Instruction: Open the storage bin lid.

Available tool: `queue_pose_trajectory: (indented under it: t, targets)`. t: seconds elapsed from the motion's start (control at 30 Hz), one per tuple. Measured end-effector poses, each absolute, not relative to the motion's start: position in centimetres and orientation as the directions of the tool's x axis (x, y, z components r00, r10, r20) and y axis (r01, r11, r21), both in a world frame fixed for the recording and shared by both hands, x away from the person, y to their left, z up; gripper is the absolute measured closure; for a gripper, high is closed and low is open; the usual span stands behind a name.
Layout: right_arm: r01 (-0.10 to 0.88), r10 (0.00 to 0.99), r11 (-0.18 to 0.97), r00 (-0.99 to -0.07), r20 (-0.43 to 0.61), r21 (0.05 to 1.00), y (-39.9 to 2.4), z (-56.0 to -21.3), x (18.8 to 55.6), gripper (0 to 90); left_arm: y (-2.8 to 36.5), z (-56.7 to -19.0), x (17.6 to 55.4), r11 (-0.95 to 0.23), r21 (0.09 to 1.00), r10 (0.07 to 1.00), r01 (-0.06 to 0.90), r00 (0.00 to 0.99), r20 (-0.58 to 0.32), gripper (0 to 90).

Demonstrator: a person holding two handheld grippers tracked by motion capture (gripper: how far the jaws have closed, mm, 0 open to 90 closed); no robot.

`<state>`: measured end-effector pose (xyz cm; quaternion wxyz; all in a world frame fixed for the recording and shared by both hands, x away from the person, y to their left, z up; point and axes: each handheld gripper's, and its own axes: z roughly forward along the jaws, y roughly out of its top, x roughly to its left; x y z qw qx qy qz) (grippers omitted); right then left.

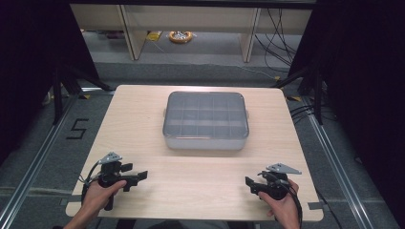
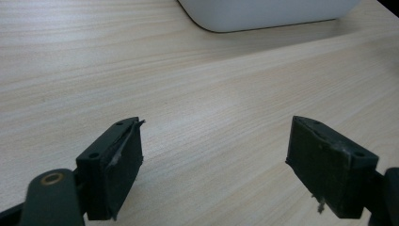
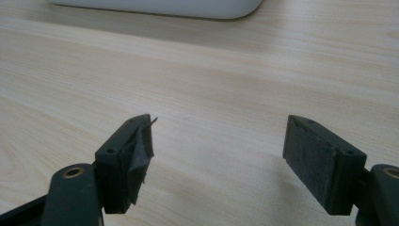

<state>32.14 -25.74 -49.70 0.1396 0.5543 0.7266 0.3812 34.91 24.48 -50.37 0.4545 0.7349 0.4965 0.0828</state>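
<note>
pale wood table (image 1: 143, 124) with a grey-lidded plastic organiser box (image 1: 206, 120) sitting out in the middle toward the far side, lid on, and you can make out the grid of compartments through the lid. the person's got a hand-held gripper in each hand down at the near edge, both well apart from the box. left hand-held gripper (image 1: 136, 177) is at the near left, jaws spread wide with nothing but bare table between them. right hand-held gripper (image 1: 250, 183) is at the near right, same deal, jaws wide and holding nothing. both point inward toward the table's middle. from each gripper view the box's white base (image 2: 268, 14) just peeks in at the far top.
</note>
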Motion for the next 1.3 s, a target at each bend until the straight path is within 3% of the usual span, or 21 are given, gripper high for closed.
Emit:
queue_pose_trajectory:
  t: [0.1, 0.2, 0.43, 0.47, 0.67, 0.77, 0.97, 1.0, 1.1, 1.3]
  targets:
    - [0.672, 0.903, 0.130, -0.384, 0.193, 0.729, -26.2, -49.8, 32.5, 26.0, 24.4, -50.3, 34.9, -0.095, 0.754, 0.807, 0.650, 0.494, -0.324, 18.2]
    - [0.695, 0.912, 0.090, -0.345, 0.221, 0.713, -26.0, -49.7, 32.4, 26.4, 24.4, -50.3, 35.0, -0.091, 0.747, 0.802, 0.659, 0.493, -0.337, 18.2]
    - [0.683, 0.910, 0.081, -0.348, 0.226, 0.726, -26.9, -49.7, 32.9, 26.7, 24.4, -50.4, 35.0, -0.096, 0.744, 0.797, 0.661, 0.499, -0.340, 18.3]
    - [0.701, 0.906, 0.039, -0.325, 0.271, 0.712, -26.6, -49.6, 32.8, 26.8, 24.4, -50.4, 35.0, -0.096, 0.744, 0.797, 0.661, 0.499, -0.340, 18.3]
    - [0.680, 0.907, 0.063, -0.345, 0.243, 0.731, -27.0, -49.7, 33.1, 26.9, 24.4, -50.4, 35.0, -0.087, 0.741, 0.796, 0.666, 0.494, -0.350, 18.4]
    - [0.677, 0.893, 0.043, -0.355, 0.275, 0.735, -27.2, -50.0, 33.6, 27.0, 24.3, -50.5, 35.1, -0.068, 0.732, 0.787, 0.678, 0.487, -0.379, 18.7]
    - [0.706, 0.899, -0.058, -0.270, 0.344, 0.706, -27.6, -49.6, 33.8, 27.3, 24.3, -50.3, 35.4, -0.061, 0.734, 0.796, 0.677, 0.477, -0.374, 18.8]
    - [0.684, 0.891, -0.018, -0.320, 0.322, 0.729, -28.1, -49.8, 34.2, 27.3, 24.2, -50.3, 35.5, -0.053, 0.733, 0.794, 0.678, 0.474, -0.380, 18.9]
    - [0.681, 0.888, -0.029, -0.318, 0.331, 0.732, -28.3, -49.8, 34.5, 27.3, 24.2, -50.2, 35.7, -0.053, 0.729, 0.789, 0.682, 0.476, -0.388, 19.2]
    - [0.697, 0.841, -0.158, -0.277, 0.465, 0.700, -29.1, -48.8, 36.1, 27.3, 23.6, -49.5, 37.1, -0.039, 0.725, 0.786, 0.688, 0.469, -0.403, 20.4]
